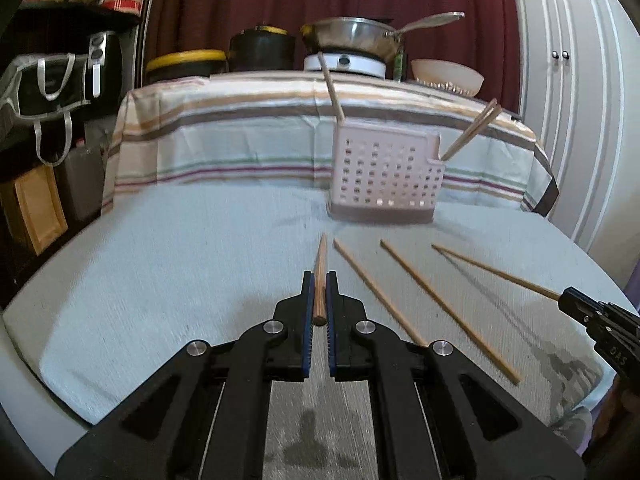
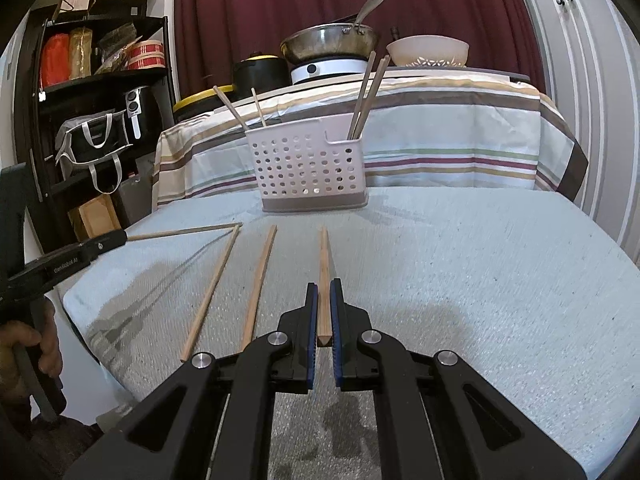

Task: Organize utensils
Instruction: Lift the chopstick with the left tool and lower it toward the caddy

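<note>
My left gripper (image 1: 319, 280) is shut on the thick end of a wooden chopstick (image 1: 321, 252) that points toward the perforated white utensil caddy (image 1: 384, 176). Two more chopsticks (image 1: 376, 292) (image 1: 448, 312) lie on the pale blue cloth to its right. In the right wrist view my right gripper (image 2: 324, 286) is shut on another chopstick (image 2: 324, 256), lifted off the cloth, with two loose chopsticks (image 2: 260, 284) (image 2: 212, 288) lying to its left. The caddy (image 2: 308, 168) holds several upright chopsticks (image 2: 368, 96). The left gripper (image 2: 116, 238) shows at the left edge of this view.
Behind the caddy a striped cloth (image 1: 240, 140) covers a raised surface with a steel pan (image 1: 352, 36) on a burner, a white bowl (image 1: 448, 76) and black pots. A dark shelf (image 2: 100, 80) stands at the left and white cupboard doors (image 1: 572, 80) at the right. A hand (image 2: 36, 344) grips the left handle.
</note>
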A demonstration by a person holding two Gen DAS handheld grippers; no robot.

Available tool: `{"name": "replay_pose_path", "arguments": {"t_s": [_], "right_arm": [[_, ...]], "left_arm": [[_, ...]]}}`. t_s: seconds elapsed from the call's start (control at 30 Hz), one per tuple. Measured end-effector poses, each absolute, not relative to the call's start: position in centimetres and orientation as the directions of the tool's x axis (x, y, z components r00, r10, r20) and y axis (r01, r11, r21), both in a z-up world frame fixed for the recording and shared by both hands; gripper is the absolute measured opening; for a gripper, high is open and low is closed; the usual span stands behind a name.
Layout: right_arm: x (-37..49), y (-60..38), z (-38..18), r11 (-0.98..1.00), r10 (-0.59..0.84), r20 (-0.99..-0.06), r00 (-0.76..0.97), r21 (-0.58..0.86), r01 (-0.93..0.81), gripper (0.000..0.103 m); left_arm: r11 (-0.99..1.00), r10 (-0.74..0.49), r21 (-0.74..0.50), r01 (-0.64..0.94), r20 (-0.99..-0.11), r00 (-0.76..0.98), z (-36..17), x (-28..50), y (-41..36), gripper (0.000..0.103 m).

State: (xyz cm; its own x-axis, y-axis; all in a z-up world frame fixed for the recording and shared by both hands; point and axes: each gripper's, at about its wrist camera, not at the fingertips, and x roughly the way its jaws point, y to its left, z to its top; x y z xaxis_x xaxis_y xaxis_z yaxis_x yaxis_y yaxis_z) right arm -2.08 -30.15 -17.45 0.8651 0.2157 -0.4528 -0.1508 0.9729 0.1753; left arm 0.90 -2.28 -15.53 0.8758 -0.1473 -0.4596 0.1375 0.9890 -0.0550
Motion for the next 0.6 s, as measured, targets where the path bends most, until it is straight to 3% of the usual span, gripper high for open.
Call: {"name": "replay_pose_path", "arguments": {"t_s": [0.6], "right_arm": [[1.4,-31.0,-11.1,0.978,0.186,-0.398,0.898,0.162,-0.131,0.007]], "left_arm": [[0.985,-0.17,-0.067,0.156,-0.388,0.906,-9.6,4.6,-0.9,0.006]]}}
